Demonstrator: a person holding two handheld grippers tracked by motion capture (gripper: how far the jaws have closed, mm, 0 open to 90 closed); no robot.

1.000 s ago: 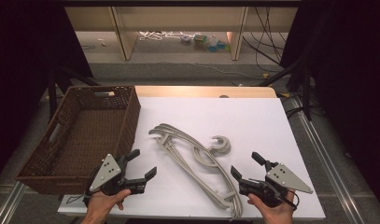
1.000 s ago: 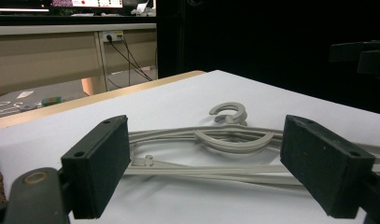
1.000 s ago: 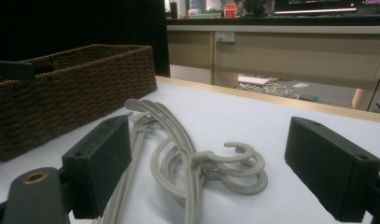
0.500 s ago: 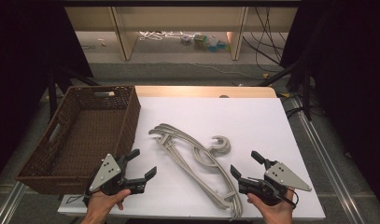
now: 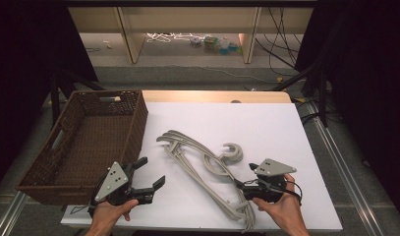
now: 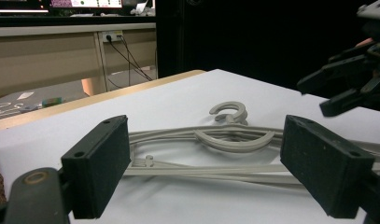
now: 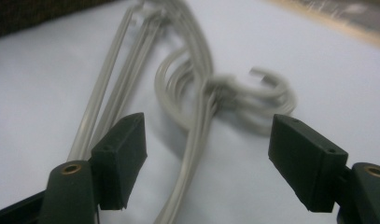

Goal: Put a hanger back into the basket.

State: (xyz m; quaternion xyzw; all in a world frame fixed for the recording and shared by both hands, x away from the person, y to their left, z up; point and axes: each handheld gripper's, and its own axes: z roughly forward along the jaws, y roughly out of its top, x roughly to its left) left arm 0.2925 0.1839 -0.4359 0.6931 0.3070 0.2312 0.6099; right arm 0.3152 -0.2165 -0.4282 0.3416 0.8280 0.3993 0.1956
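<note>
A stack of grey plastic hangers (image 5: 202, 162) lies flat in the middle of the white table top (image 5: 271, 128), hooks toward the right. My left gripper (image 5: 151, 172) is open just left of them near the front edge, nothing between its jaws. In the left gripper view its jaws (image 6: 211, 168) frame the hangers (image 6: 225, 140). My right gripper (image 5: 244, 176) is open at the right side of the hangers' lower end, close to them. The right gripper view has its jaws (image 7: 211, 158) spread on either side of the blurred hangers (image 7: 201, 102), a little short of them.
A brown wicker basket (image 5: 138, 125) stands at the table's left, right beside my left hand. The other gripper (image 6: 346, 88) shows at the right of the left gripper view. Wooden shelving and cables lie beyond the table's far edge.
My right gripper has shifted a little left, closer to the hangers. The left gripper and the hangers have stayed put.
</note>
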